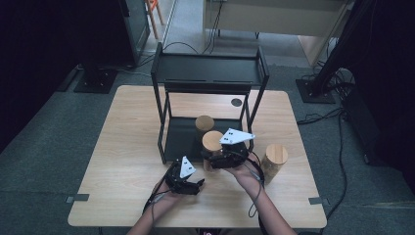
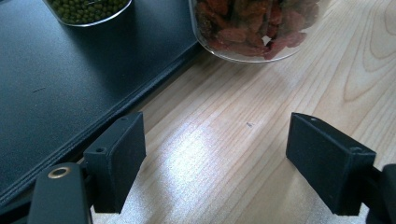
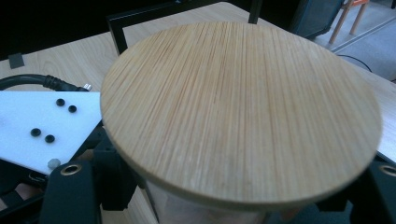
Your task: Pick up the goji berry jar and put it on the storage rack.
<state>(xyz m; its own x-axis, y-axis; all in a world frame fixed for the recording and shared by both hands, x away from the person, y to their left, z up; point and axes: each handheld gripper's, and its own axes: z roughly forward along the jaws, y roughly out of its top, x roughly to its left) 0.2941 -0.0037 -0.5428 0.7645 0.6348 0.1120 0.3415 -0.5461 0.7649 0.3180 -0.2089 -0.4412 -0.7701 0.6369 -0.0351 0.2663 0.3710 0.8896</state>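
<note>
While the left gripper (image 1: 195,185) rests low over the wooden table (image 1: 122,161) with its jaws spread wide and nothing between them, the left gripper view shows bare tabletop in the gap and, just ahead of the jaws, the base of a glass jar of reddish dried fruit (image 2: 254,28). Ahead and to that gripper's left lies the black bottom tray of a shelf rack (image 2: 70,88), where a jar of green beans (image 2: 86,9) stands. Just to the right, the right gripper (image 1: 211,160) is clamped around the fruit jar below its round bamboo lid (image 3: 243,112), at the rack's front edge. Further right of it, well apart, another lidded jar (image 1: 274,161) stands on the table.
</note>
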